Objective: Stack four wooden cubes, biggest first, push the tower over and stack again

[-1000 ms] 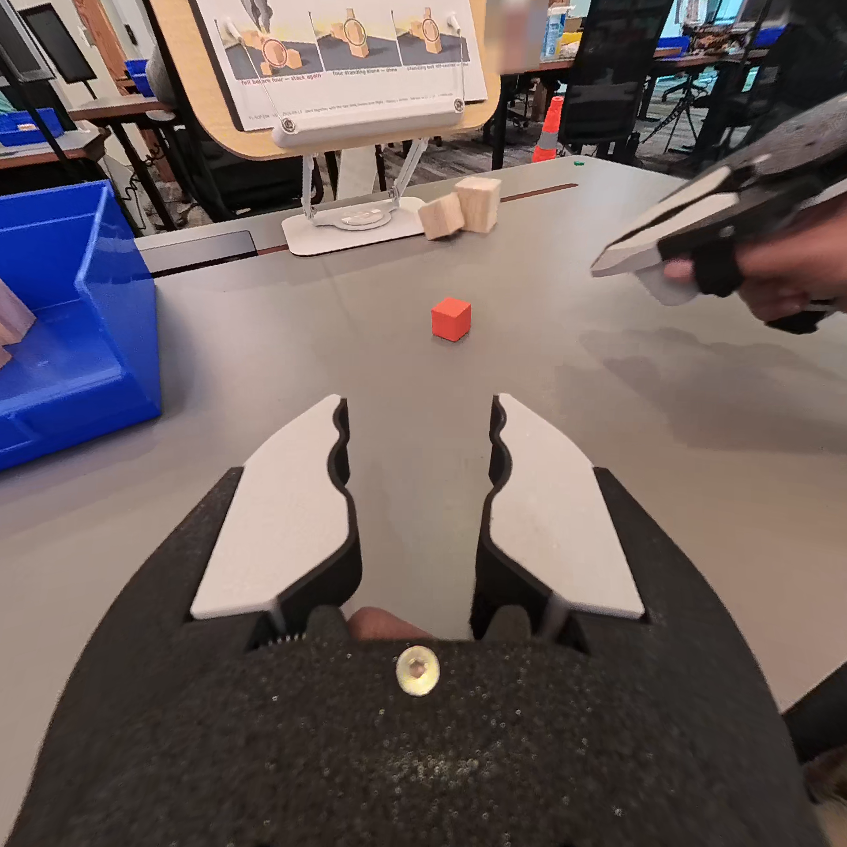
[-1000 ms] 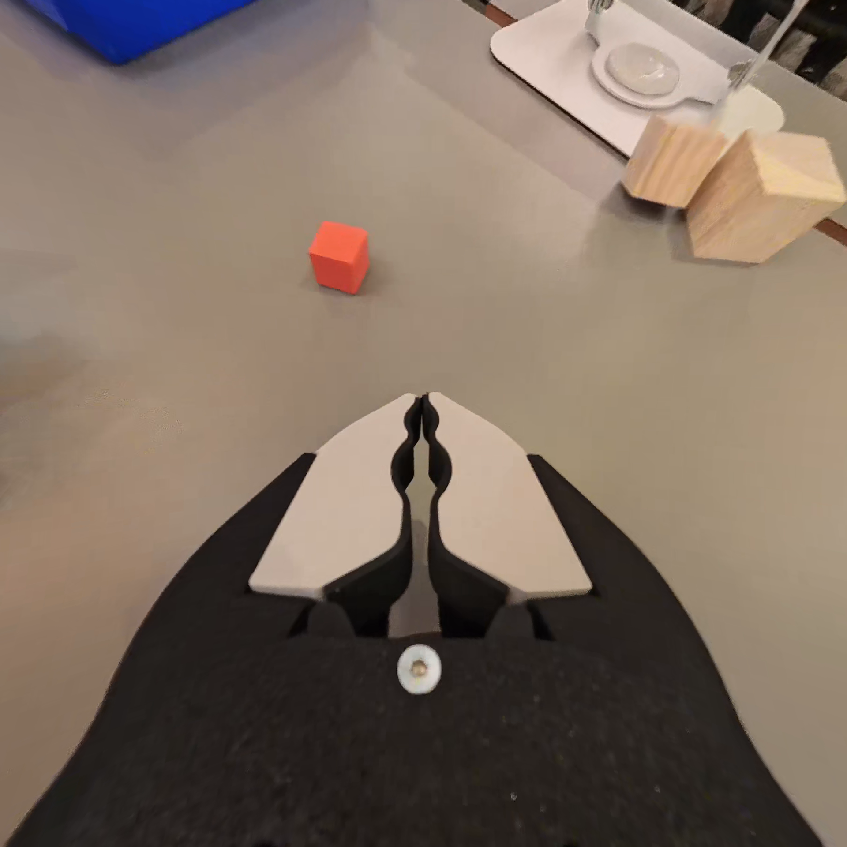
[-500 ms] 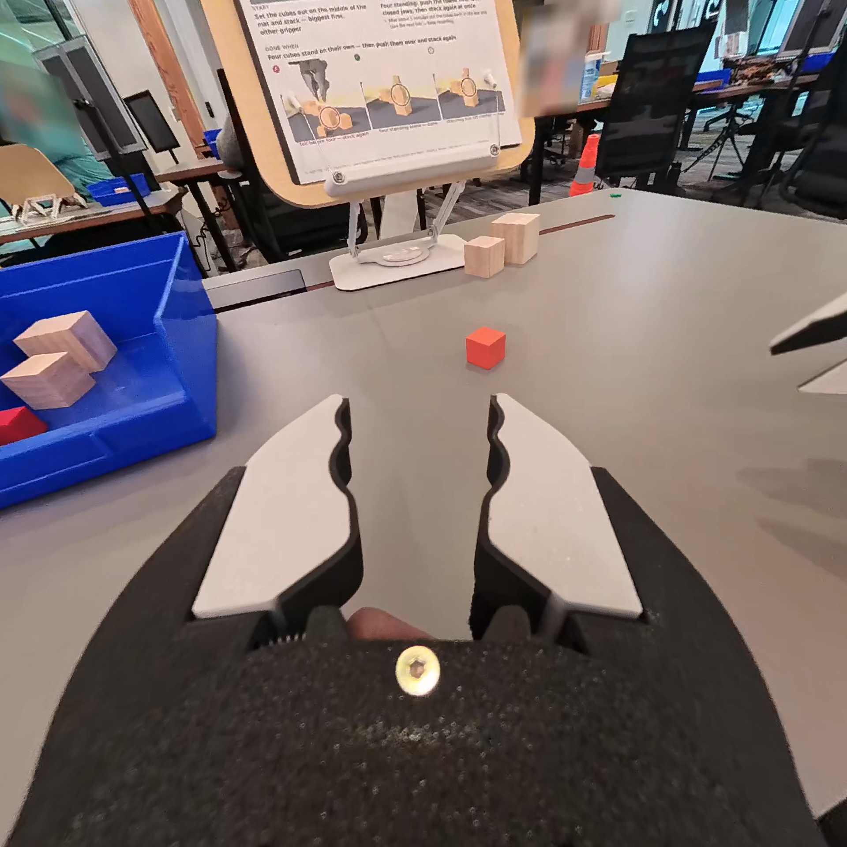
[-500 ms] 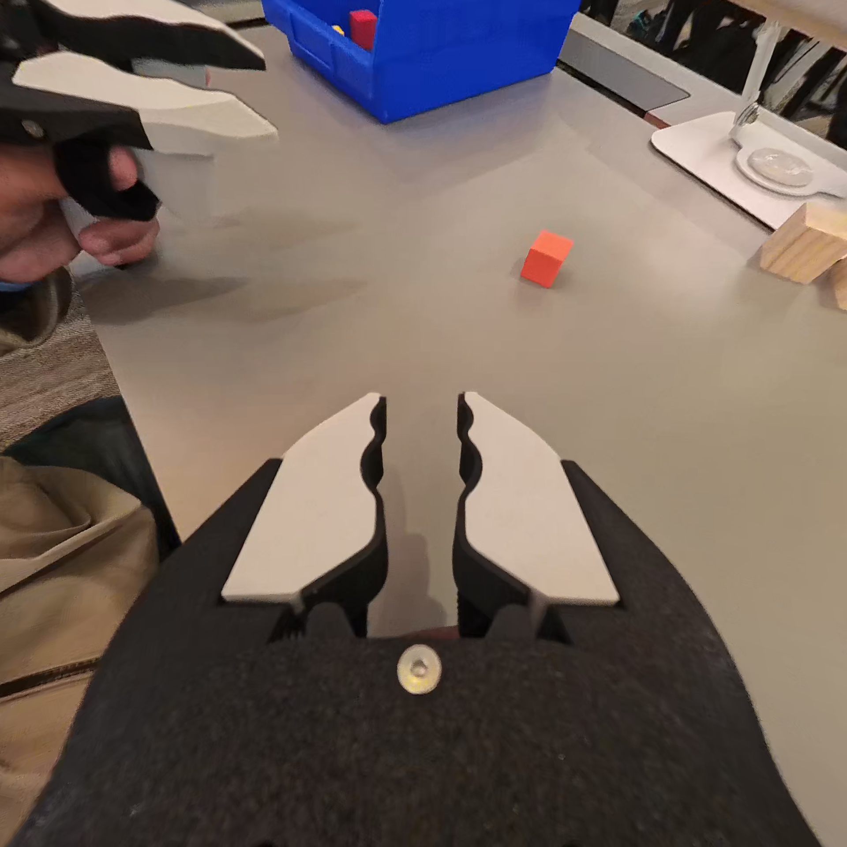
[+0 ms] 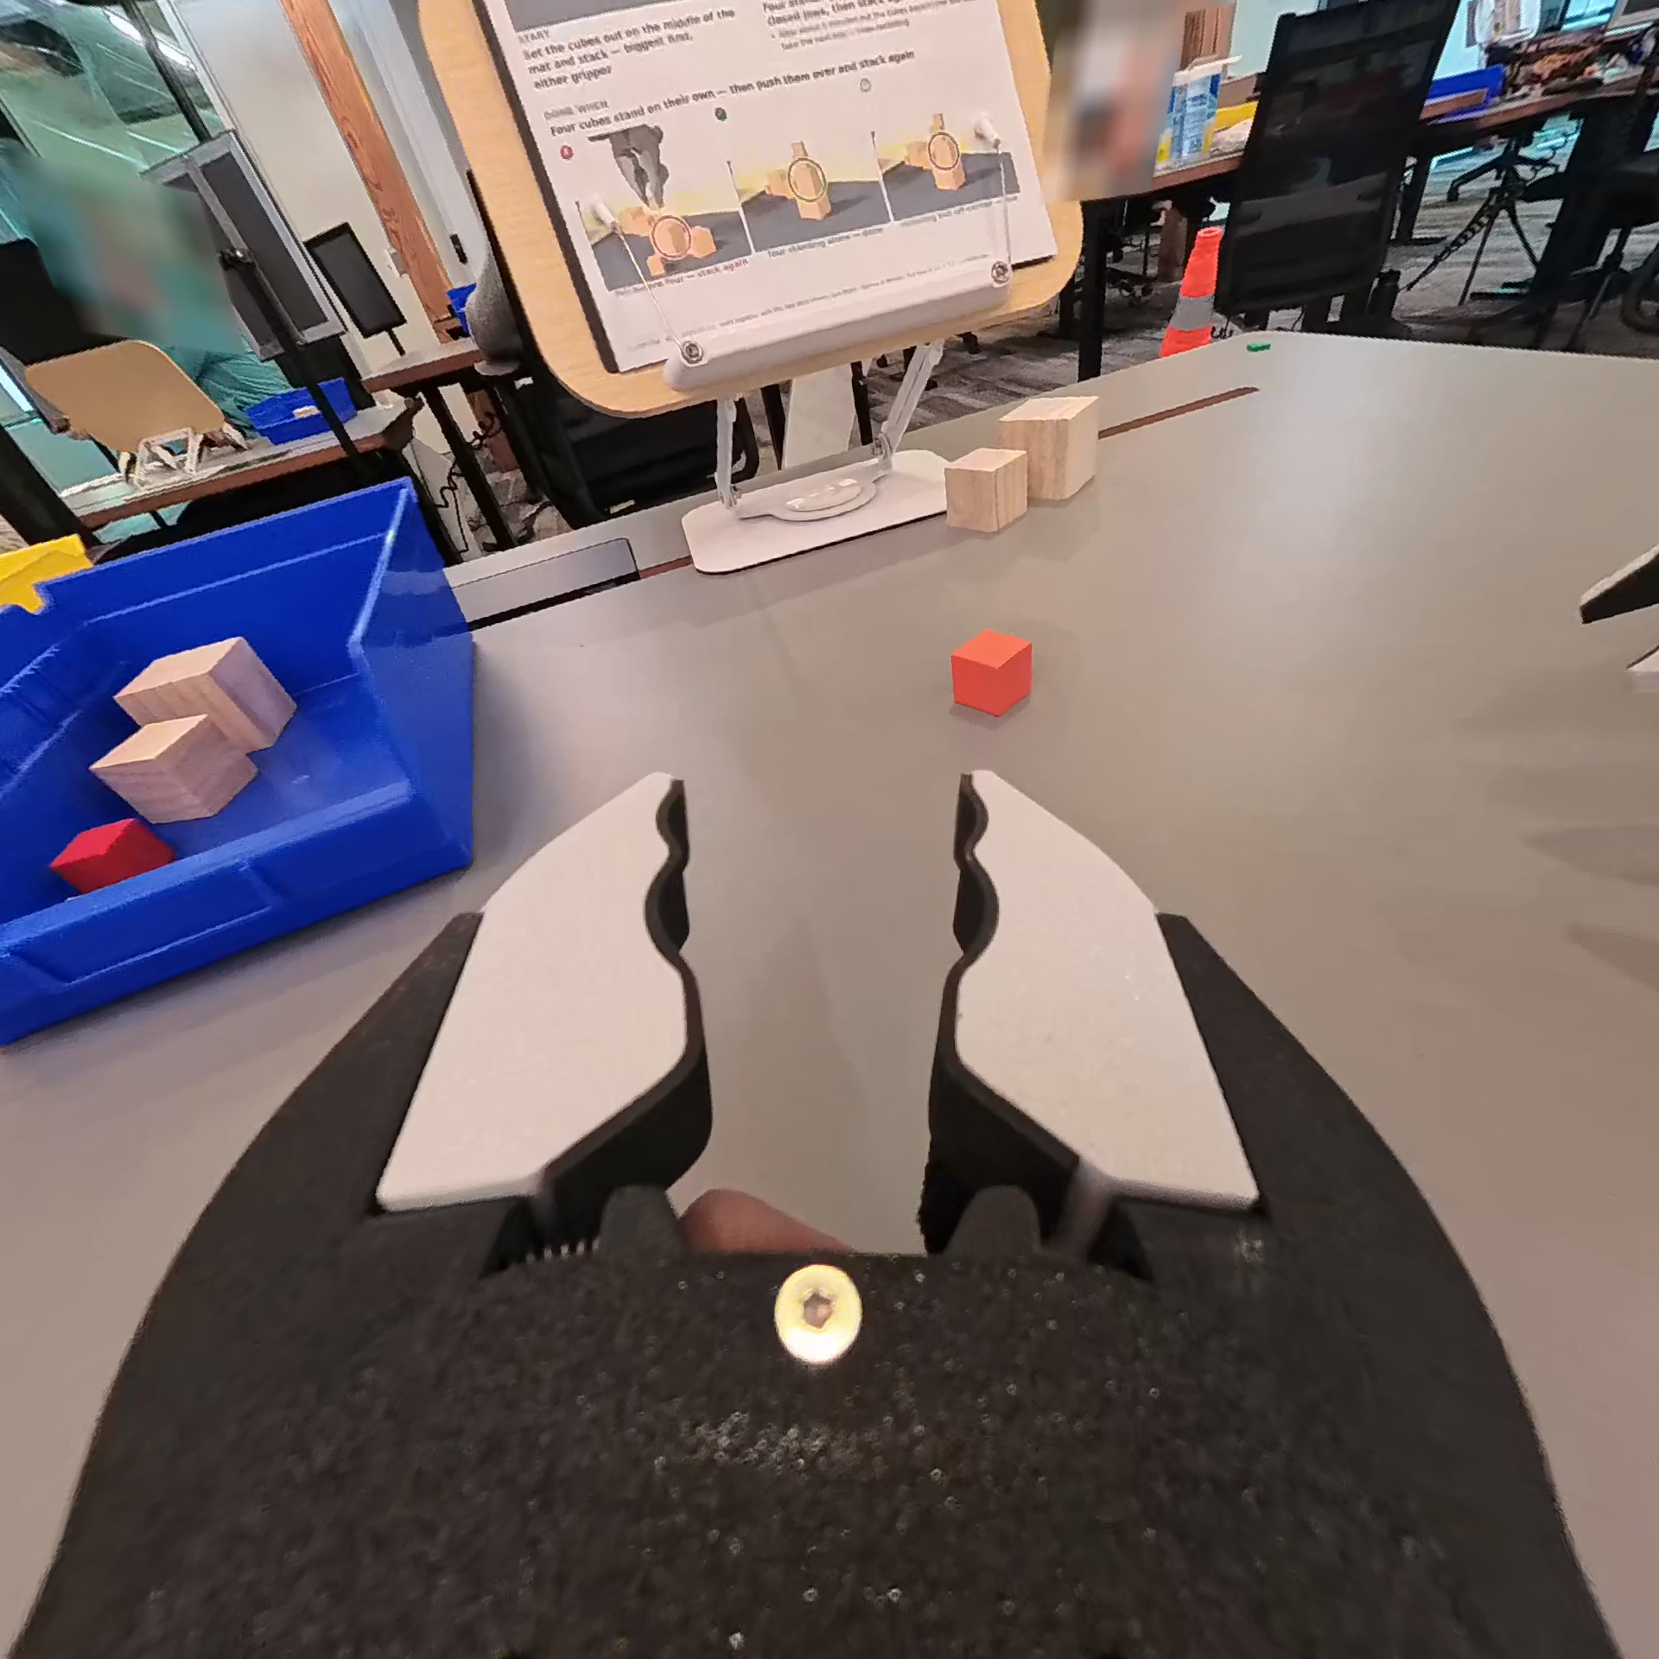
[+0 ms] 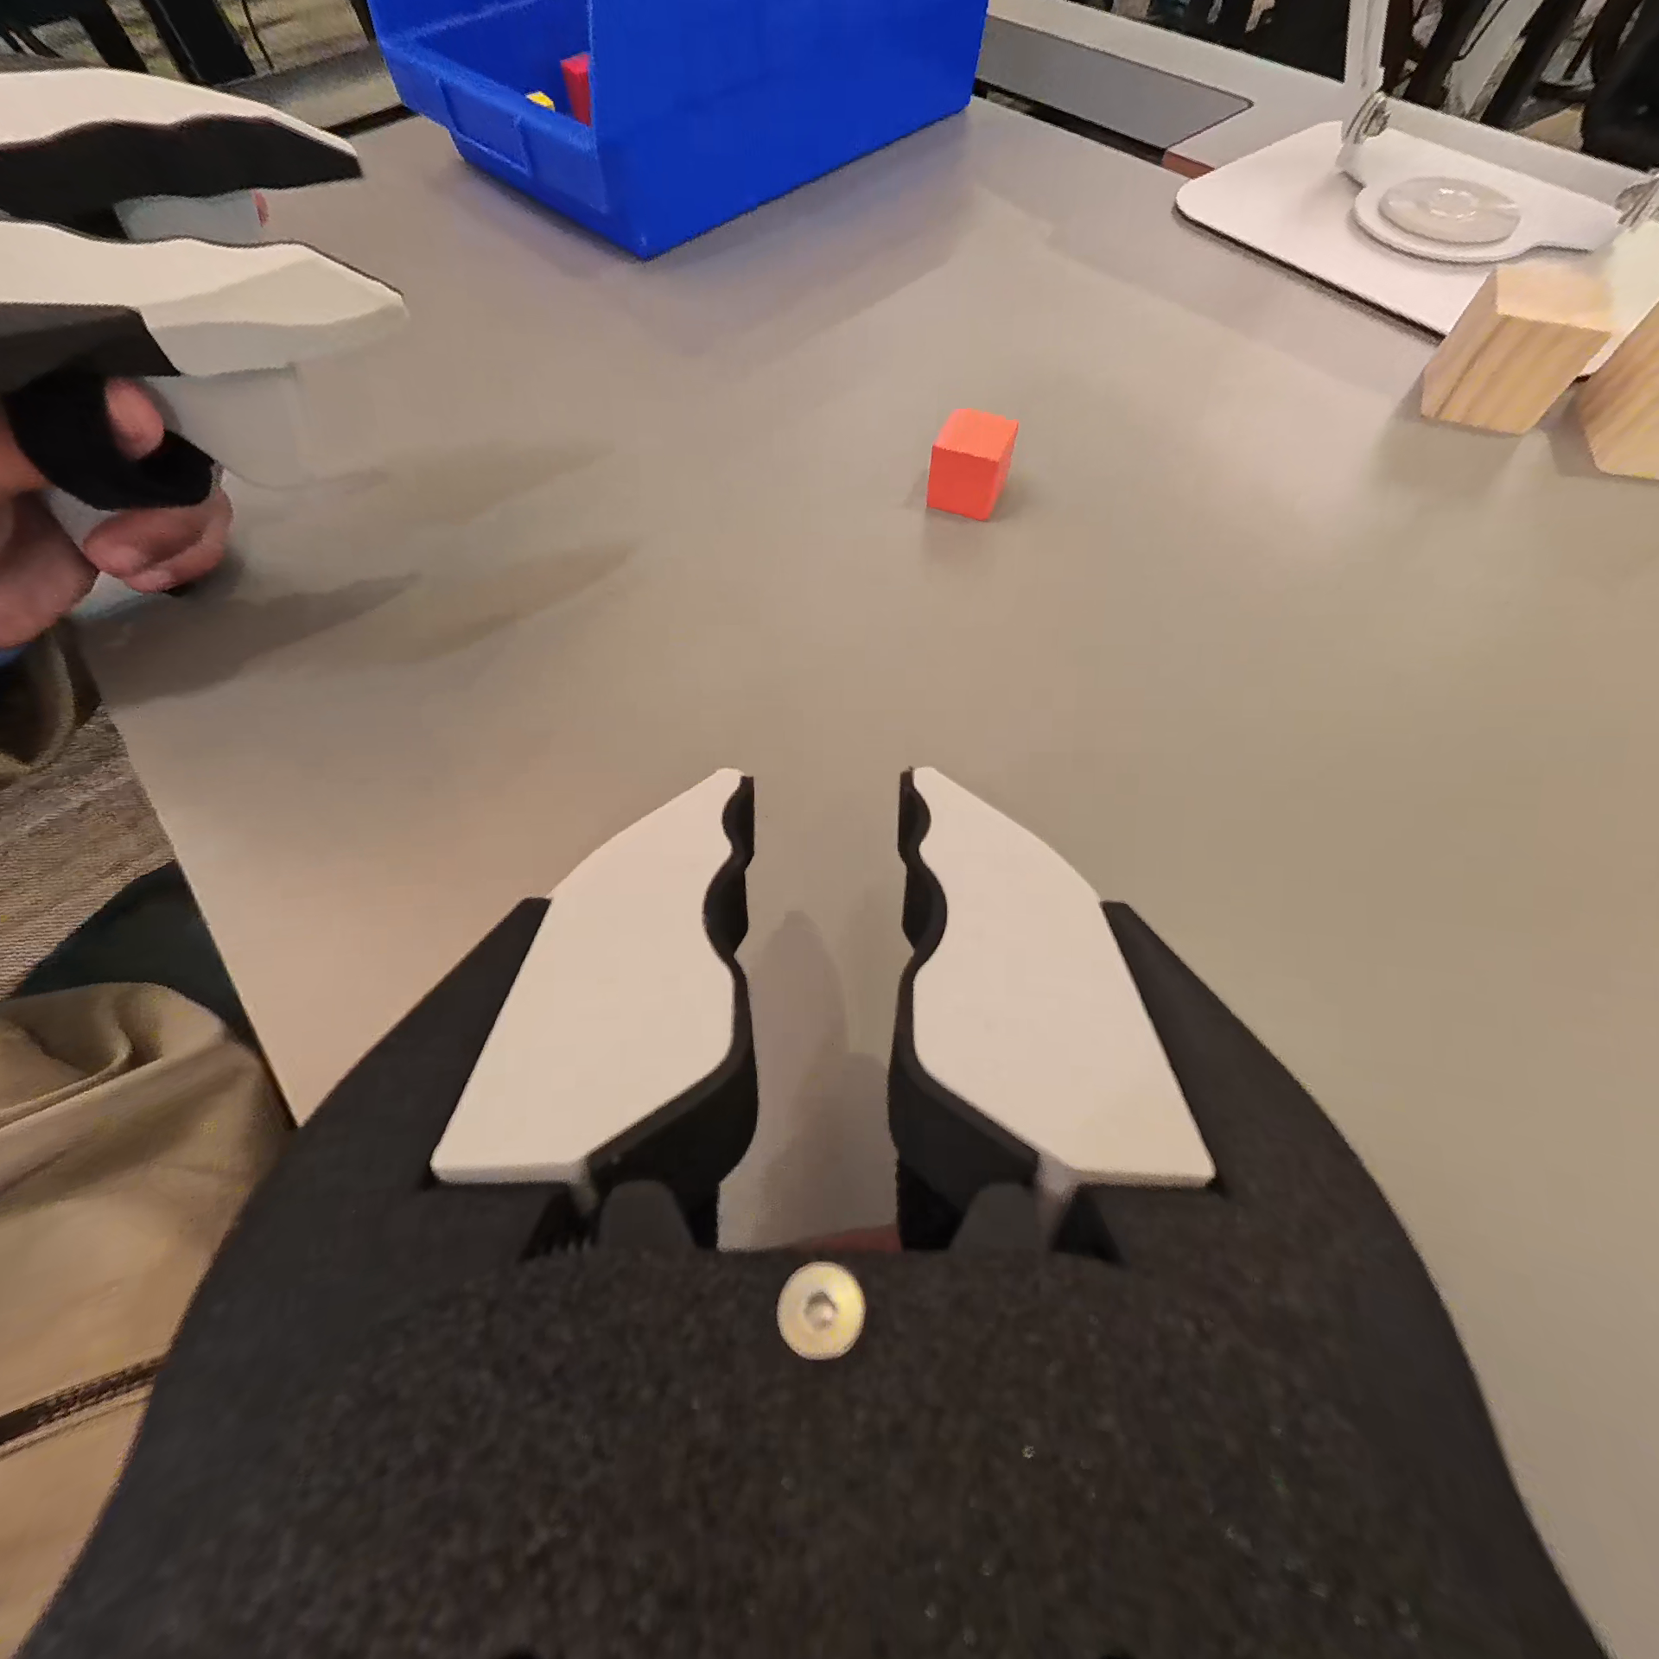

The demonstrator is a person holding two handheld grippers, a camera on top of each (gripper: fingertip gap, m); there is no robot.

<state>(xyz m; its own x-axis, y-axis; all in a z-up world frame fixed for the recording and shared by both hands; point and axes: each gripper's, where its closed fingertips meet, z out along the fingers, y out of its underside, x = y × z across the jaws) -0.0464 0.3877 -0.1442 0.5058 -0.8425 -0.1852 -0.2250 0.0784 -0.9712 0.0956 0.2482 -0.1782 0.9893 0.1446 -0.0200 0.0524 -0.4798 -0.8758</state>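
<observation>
- Cubes lie scattered: orange cube (image 5: 990,671) mid-counter, two wooden cubes (image 5: 1023,467) beyond it.
- Left tool (image 5: 817,794) gapes wide, right tool (image 6: 826,790) narrower; both empty.
- Risk: grabbing the small orange cube first would spoil biggest-first order.

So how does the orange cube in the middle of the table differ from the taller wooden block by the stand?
The orange cube is painted a solid colour; the taller wooden block is bare pale wood with visible grain. The orange cube is clearly smaller. It sits alone on open table, while the wooden block stands right beside a smaller wooden block near the white stand base. Both rest flat on the table, ungripped.
</observation>
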